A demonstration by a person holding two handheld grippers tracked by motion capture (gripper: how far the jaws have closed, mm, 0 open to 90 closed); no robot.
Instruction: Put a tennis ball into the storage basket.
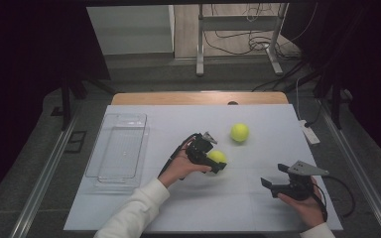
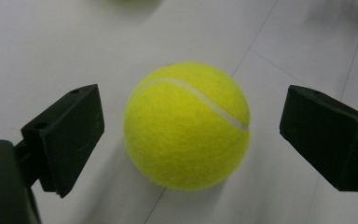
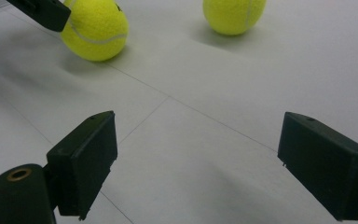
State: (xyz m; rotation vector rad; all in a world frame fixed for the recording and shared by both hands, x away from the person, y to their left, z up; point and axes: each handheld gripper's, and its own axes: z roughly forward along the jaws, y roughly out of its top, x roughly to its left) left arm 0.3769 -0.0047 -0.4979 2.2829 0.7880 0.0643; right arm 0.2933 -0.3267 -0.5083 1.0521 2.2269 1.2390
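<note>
Tennis ball point(image 2: 186, 126) on table, between wide-spread left fingers point(image 2: 65, 140), untouched; right fingers point(image 3: 86, 161) wide, clear tray point(image 1: 119, 148) bare.

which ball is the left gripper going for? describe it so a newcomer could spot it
On the white table, look right of the clear plastic tray to the left gripper near the middle. The near tennis ball sits between its open jaws, untouched. The other tennis ball lies farther back and right, with nothing around it.
</note>
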